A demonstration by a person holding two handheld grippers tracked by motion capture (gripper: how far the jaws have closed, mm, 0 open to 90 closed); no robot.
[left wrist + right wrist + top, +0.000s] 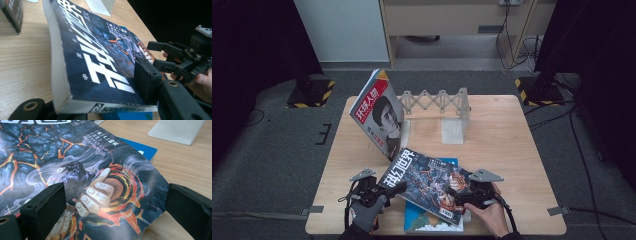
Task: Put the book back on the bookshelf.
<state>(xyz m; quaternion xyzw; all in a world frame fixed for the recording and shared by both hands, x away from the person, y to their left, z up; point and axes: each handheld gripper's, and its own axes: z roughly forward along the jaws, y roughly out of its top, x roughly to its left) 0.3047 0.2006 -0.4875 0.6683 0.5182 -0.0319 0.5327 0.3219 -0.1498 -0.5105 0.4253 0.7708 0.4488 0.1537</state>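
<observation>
A thick dark science-fiction magazine (427, 182) lies slanted over a blue book (432, 220) near the table's front edge, its left end raised. My left gripper (387, 190) has the magazine's spine corner (100, 50) between its parted jaws. One pad (147, 80) lies against the cover; the other jaw is hidden under the magazine. My right gripper (462, 195) stands open at the magazine's right end (100, 157), one jaw over the cover and the other past the page edge above the table. The left gripper view catches that right gripper (155, 55) too.
A red-and-white magazine (379, 112) stands leaning against a white accordion rack (437, 102) at the table's back. A white stand (452, 131) sits by the rack's right end. Bare wood lies to the right and left of the books. The table's front edge is close behind my hands.
</observation>
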